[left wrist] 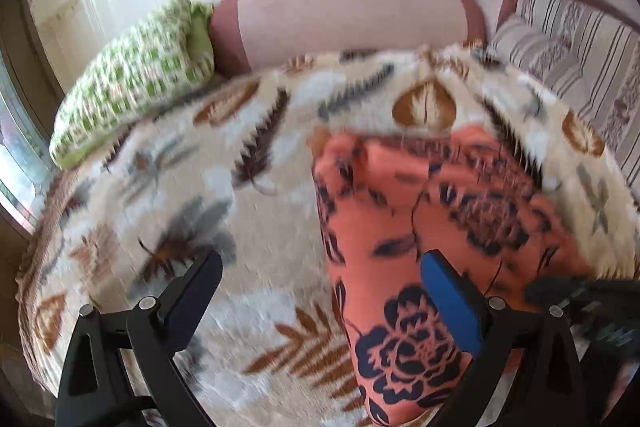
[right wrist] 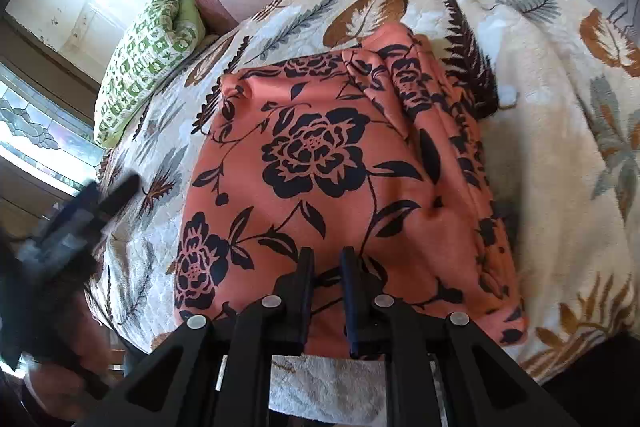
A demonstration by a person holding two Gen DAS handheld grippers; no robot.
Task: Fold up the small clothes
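The cloth (right wrist: 332,163), orange with dark flowers, is lying on the leafy blanket (right wrist: 552,155) on the bed, and in the right view it is looking almost like a folded square, with a bunched strip along its right side. Our right gripper (right wrist: 326,259) is sitting over the near edge of the cloth, its two fingers close together with only a thin gap, and we think they are pinching that edge, though the pinch itself is hiding under the fingers. Our left gripper (left wrist: 320,287) is standing wide apart and holding nothing; the cloth is lying in front of it and off to its right, with only the blue finger (left wrist: 448,303) over it. So the right hand is the nearer one, and the cloth is stretching away from us toward the green pillow (right wrist: 148,51). The left view is blurring, so folds are hard to make out there, and the bottom of the cloth is being cut off by the grippers.
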